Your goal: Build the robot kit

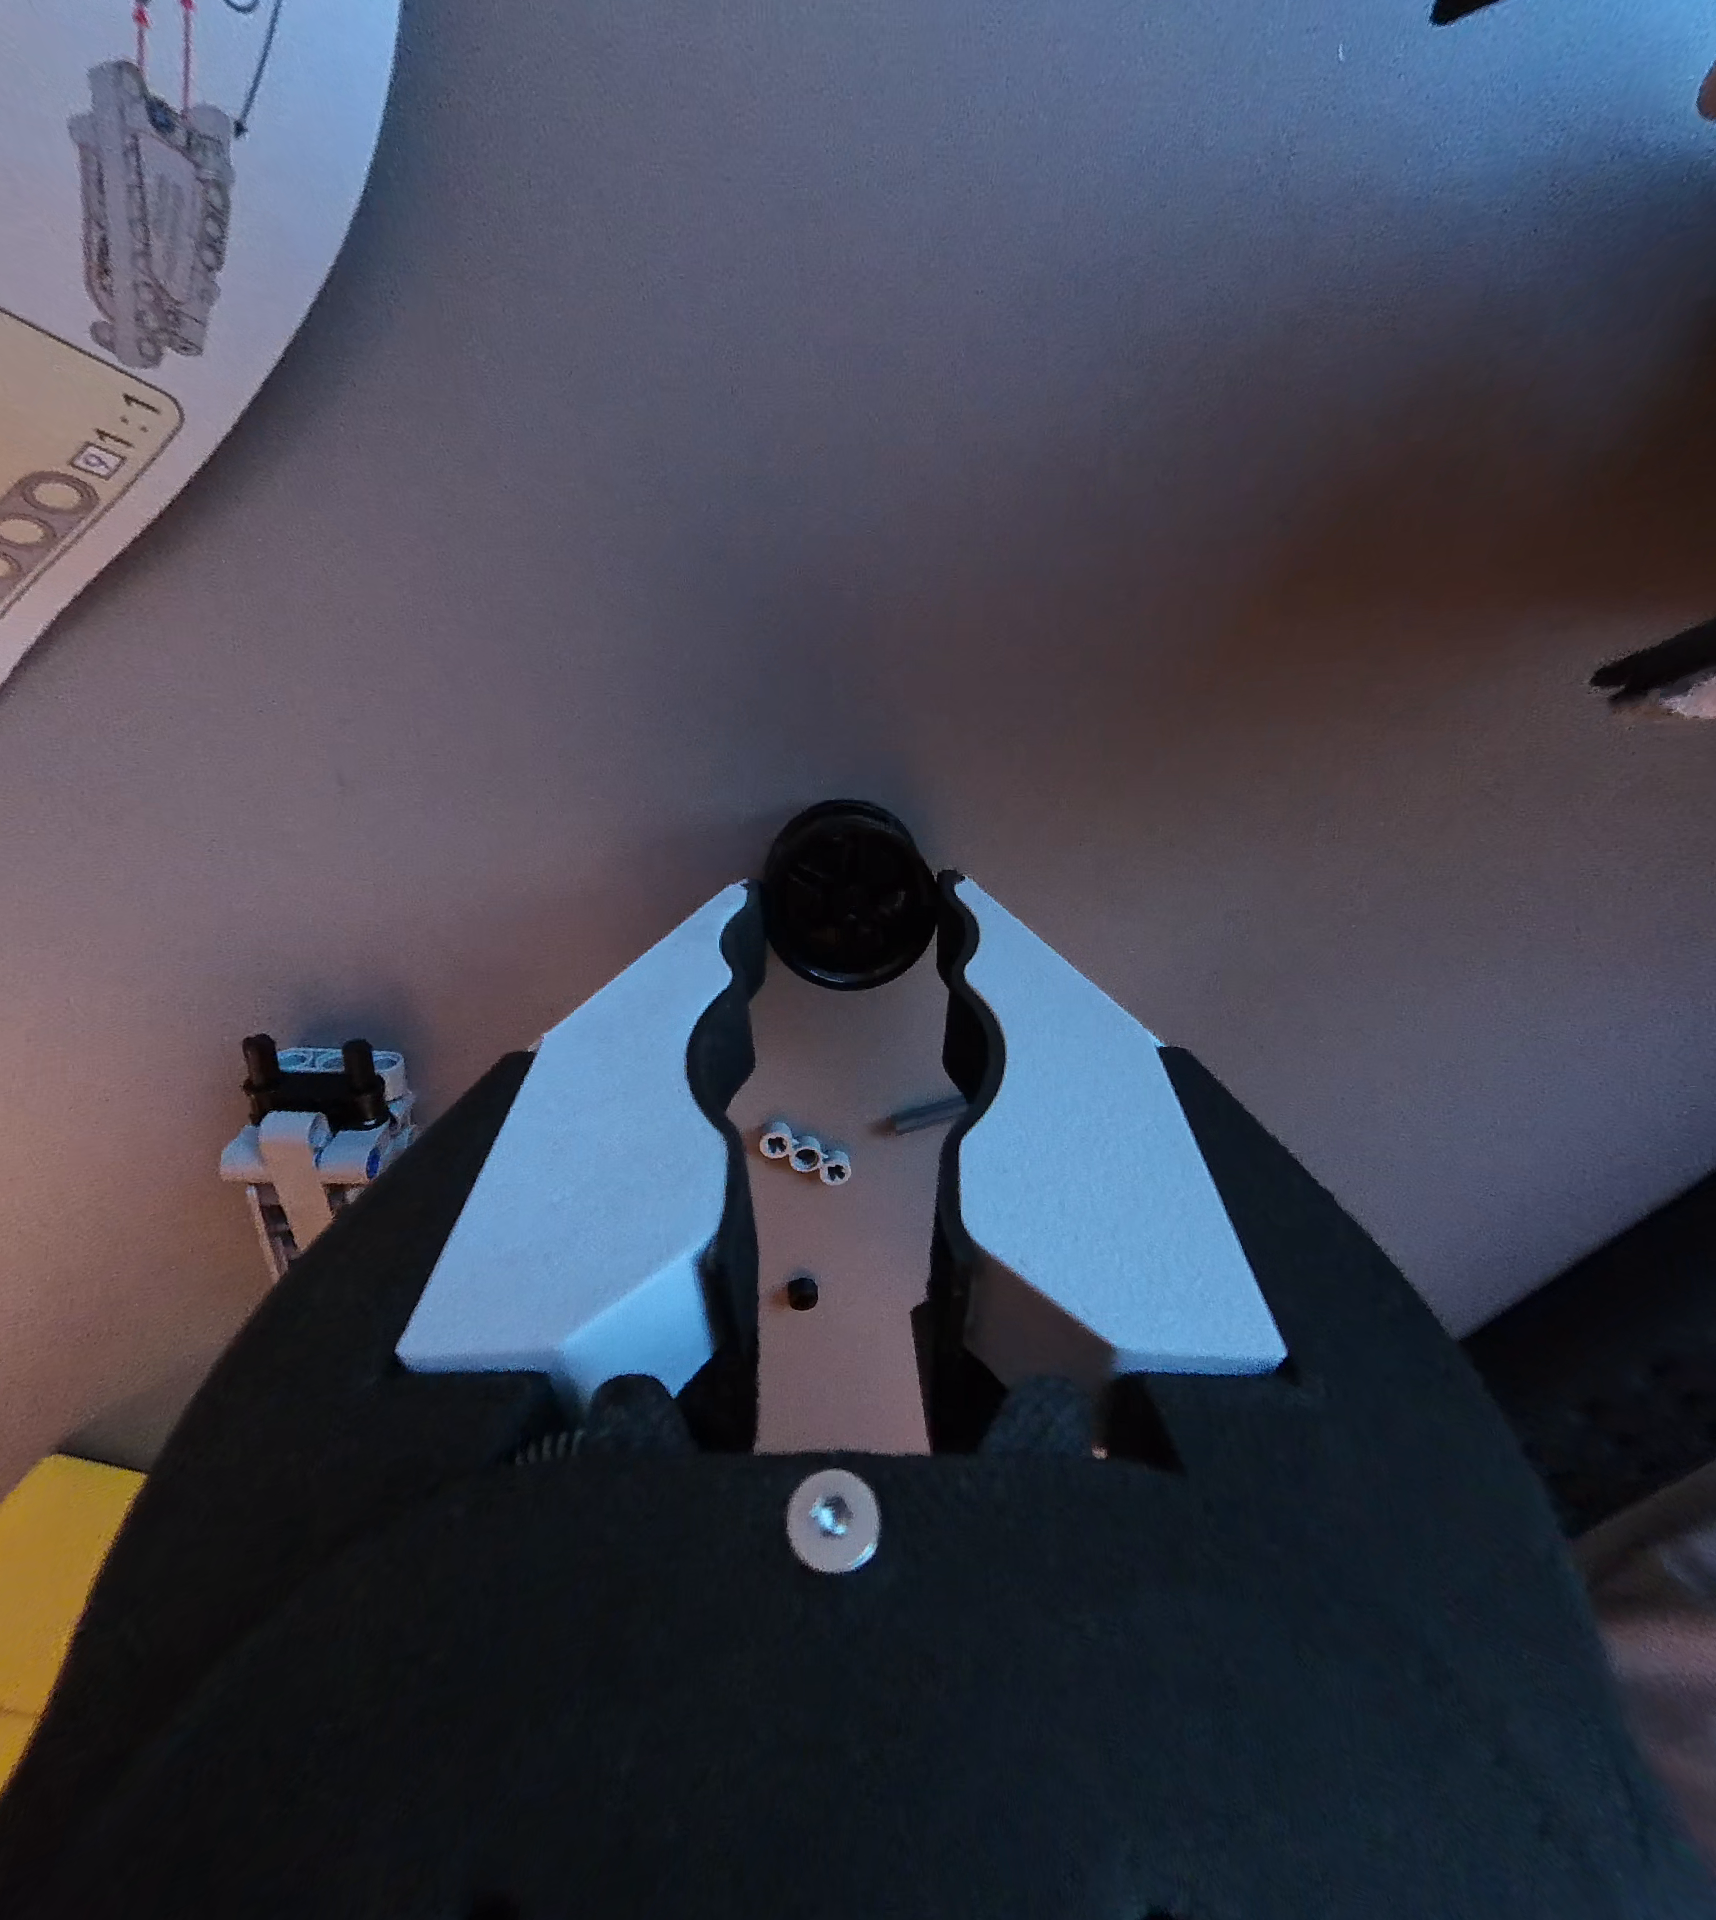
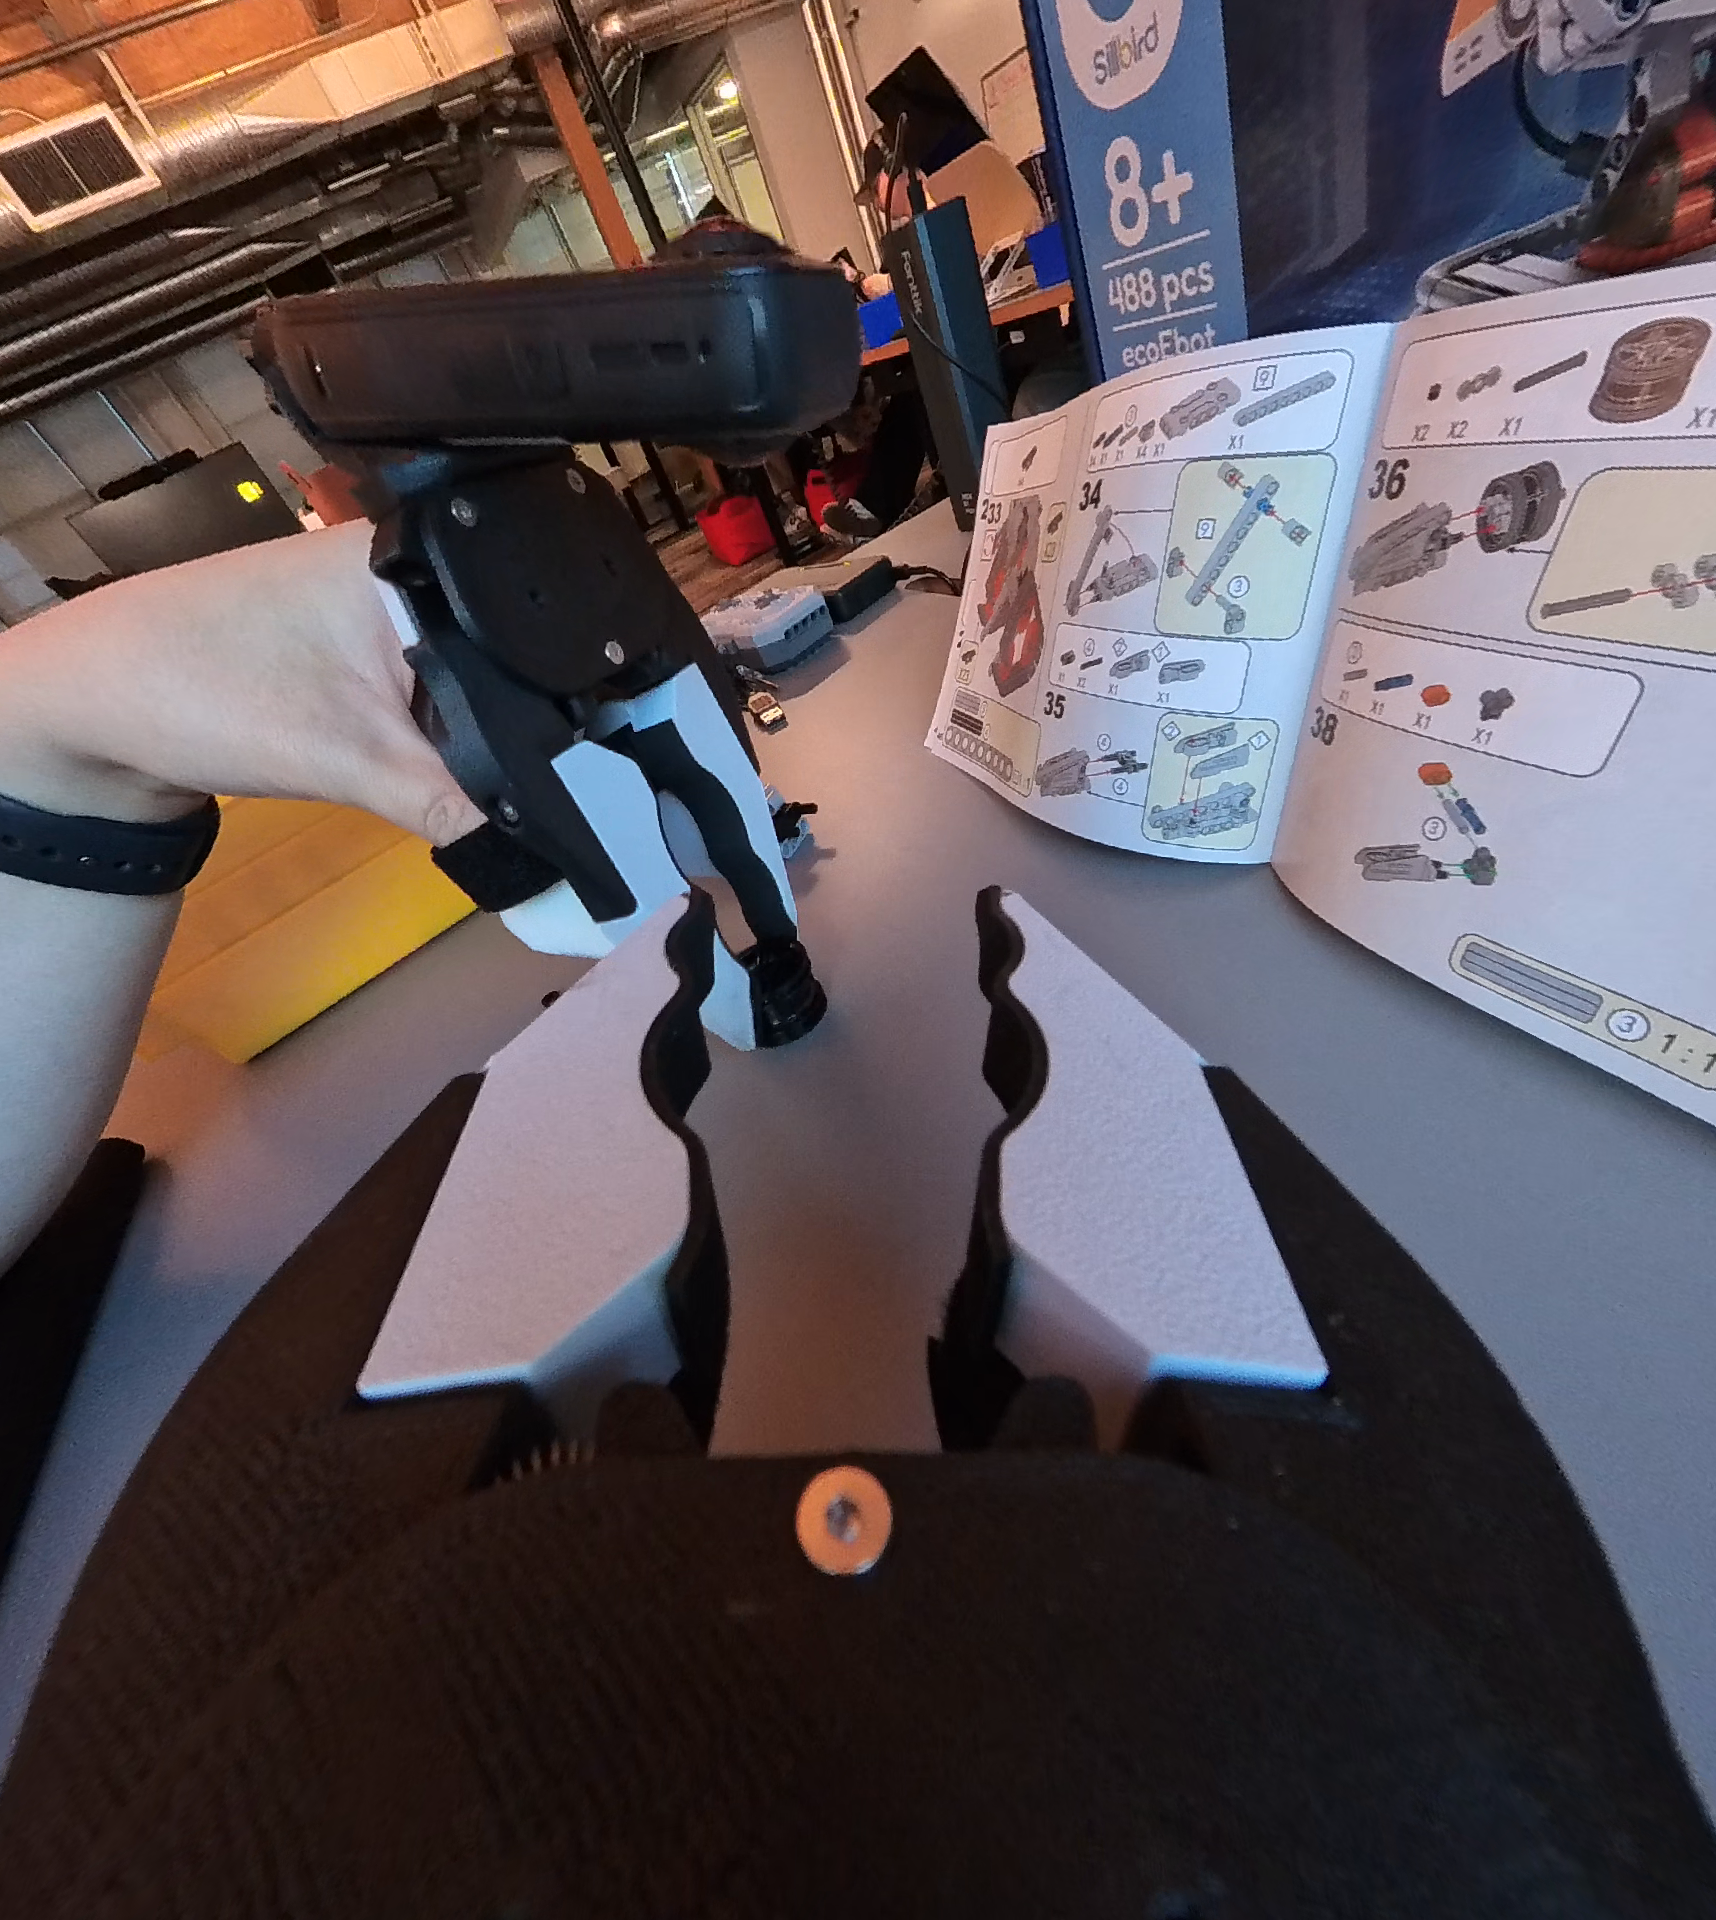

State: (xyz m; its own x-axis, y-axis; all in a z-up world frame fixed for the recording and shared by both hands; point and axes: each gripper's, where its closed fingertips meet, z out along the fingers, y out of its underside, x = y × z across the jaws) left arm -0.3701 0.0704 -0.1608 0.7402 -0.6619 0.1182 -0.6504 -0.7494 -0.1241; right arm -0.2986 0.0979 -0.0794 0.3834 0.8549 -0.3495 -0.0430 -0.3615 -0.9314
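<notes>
My right gripper (image 2: 838,935) hovers low over the grey table (image 2: 1249,1195) with its jaws apart on nothing, while my left gripper (image 1: 846,894) points down at that table with its jaws clamped on a black wheel (image 1: 849,896) at the fingertips. On the table under the left one lie three small white bushes (image 1: 805,1153), a grey pin (image 1: 921,1114) and a black stud (image 1: 802,1294) (a white part-built assembly (image 1: 314,1143) stands just to their left). Farther off, an open instruction booklet (image 2: 1353,644) lies before a blue box (image 2: 1155,177), and beyond is a workshop with ceiling ducts (image 2: 54,239).

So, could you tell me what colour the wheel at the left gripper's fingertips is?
Black: the wheel shows best in the left wrist view.
</notes>
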